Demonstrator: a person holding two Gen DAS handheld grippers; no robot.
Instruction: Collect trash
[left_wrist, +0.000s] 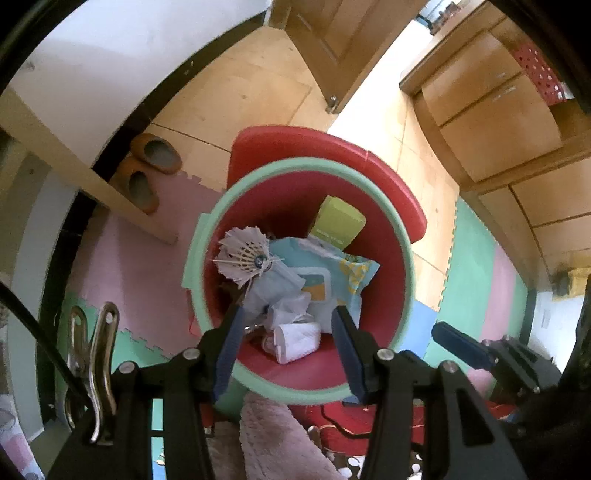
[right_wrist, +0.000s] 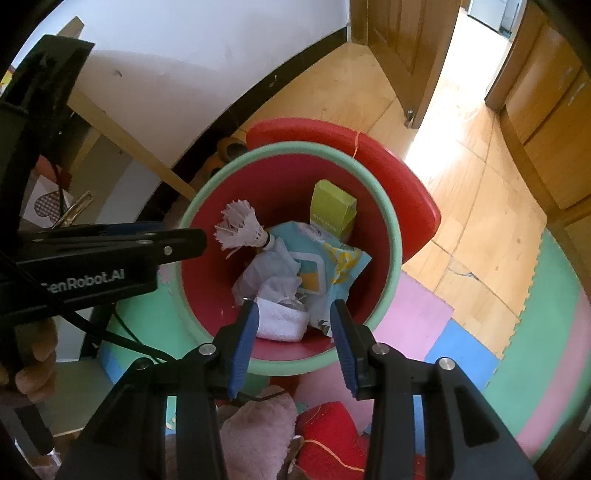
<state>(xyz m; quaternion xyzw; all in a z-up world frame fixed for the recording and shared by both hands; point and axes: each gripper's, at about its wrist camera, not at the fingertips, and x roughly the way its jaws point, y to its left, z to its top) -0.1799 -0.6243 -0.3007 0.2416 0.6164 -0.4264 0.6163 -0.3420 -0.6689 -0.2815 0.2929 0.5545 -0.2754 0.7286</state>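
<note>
Both tongs hang over the bin, pointing steeply down. The left gripper (left_wrist: 286, 332) has its jaws apart with nothing between the pads, only the rubbish far below showing through the gap. The right gripper (right_wrist: 293, 325) is the same — parted, empty, hovering above the bin's near rim. Neither touches anything.

Below them the trash bin (left_wrist: 406, 236), pale green rim and red inside, already holds the lot: a shuttlecock (left_wrist: 243, 256) on top at the left, a blue wipes packet (left_wrist: 332, 269) across the middle, a yellow-green box (left_wrist: 338, 221) leaning on the far wall, crumpled tissue (left_wrist: 295, 338) nearest the tongs. The red lid (left_wrist: 321, 142) stands open behind.

To my eye this is the drop just done. Next comes lifting both tongs clear of the rim and looking for whatever rubbish is left — none shows on the foam mat (left_wrist: 147, 266) from here.
</note>
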